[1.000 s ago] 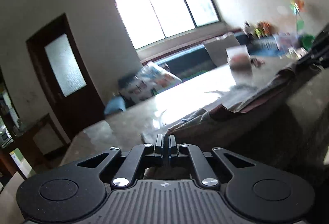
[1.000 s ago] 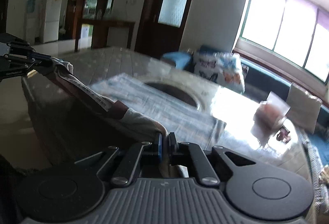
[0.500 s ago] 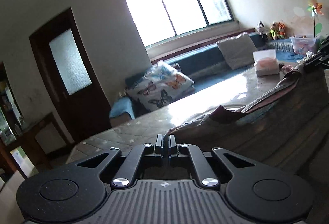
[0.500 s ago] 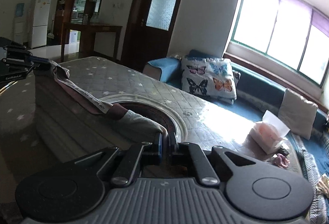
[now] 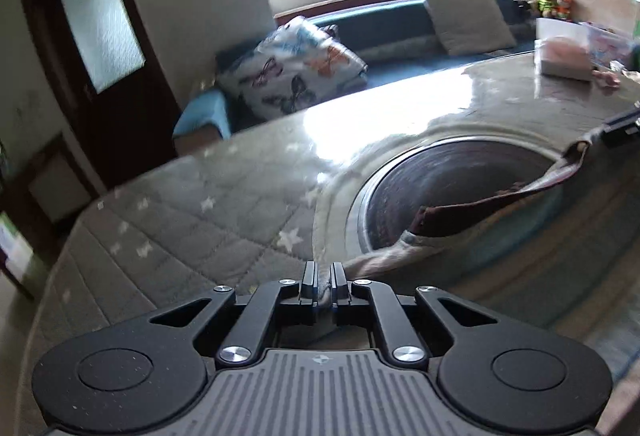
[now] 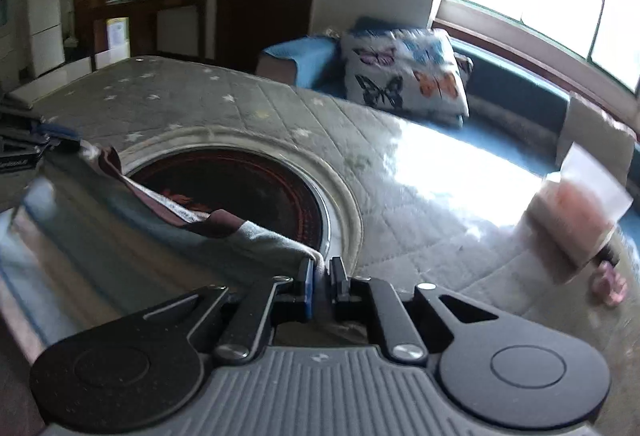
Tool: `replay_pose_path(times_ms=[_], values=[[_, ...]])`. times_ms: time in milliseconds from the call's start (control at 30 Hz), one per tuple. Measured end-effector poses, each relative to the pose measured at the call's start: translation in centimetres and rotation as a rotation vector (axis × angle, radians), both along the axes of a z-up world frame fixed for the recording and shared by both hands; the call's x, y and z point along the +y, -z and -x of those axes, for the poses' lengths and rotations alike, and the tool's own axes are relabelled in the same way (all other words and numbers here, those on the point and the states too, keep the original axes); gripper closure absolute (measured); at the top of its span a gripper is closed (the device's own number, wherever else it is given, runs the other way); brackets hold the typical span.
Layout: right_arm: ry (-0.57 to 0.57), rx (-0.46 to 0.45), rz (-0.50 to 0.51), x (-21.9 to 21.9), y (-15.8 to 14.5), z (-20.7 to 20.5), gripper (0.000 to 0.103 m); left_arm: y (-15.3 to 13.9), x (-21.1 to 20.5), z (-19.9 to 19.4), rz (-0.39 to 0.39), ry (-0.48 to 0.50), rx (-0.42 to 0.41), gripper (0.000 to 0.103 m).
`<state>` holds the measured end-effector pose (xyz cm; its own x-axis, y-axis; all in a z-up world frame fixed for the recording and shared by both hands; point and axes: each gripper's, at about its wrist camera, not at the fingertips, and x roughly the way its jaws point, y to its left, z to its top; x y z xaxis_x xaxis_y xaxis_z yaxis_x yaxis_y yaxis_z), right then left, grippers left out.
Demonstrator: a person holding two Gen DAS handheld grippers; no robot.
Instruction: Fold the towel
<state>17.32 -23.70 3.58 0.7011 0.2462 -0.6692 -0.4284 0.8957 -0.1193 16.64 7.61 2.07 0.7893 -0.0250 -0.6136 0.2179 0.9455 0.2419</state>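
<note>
Above the quilted table (image 5: 192, 220), the towel (image 5: 472, 212) hangs stretched between both grippers. The left gripper (image 5: 325, 282) and right gripper (image 6: 321, 276) have just eased open slightly, cloth between their jaws. A corner could slip free early, spoiling the fold.

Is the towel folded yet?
Not yet. Picking up looks done: the left tongs and right tongs each pinch a towel corner, its edge stretched between them above the table. Laying it over and finishing the fold remain.
</note>
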Motion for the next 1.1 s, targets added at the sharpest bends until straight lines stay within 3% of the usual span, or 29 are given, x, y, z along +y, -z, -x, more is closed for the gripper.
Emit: replay_pose_path(times_ms=[33, 200, 333, 500, 800, 1033, 1100], values=[[0.018, -0.002, -0.011, -0.2, 0.2, -0.3, 0.087, -0.1, 0.3, -0.2, 0.008, -0.015, 0.000, 0.094], [0.082, -0.041, -0.051, -1.4, 0.2, -0.8, 0.086, -1.2, 1.2, -0.3, 0.044, -0.061, -0.013, 0.079], [0.045, -0.026, -0.095, -1.4, -0.5, 0.0, 0.086, -2.8, -0.1, 1.2, 0.097, 0.003, -0.015, 0.079], [-0.006, 0.056, -0.123, 0.1, 1.1, -0.3, 0.086, -2.2, -2.8, 1.1, 0.119, 0.095, 0.040, 0.077], [0.076, 0.103, -0.170, -1.1, 3.5, -3.0, 0.090, 2.0, -0.8, -3.4, 0.149, 0.007, 0.136, 0.078], [0.178, 0.087, -0.222, -3.7, 2.9, -3.5, 0.090, 0.7, -0.8, -2.7, 0.172, -0.012, 0.116, 0.078], [0.156, 0.075, -0.217, -3.1, 2.5, -3.2, 0.090, -0.1, -1.7, -2.3, 0.194, 0.016, 0.115, 0.078]])
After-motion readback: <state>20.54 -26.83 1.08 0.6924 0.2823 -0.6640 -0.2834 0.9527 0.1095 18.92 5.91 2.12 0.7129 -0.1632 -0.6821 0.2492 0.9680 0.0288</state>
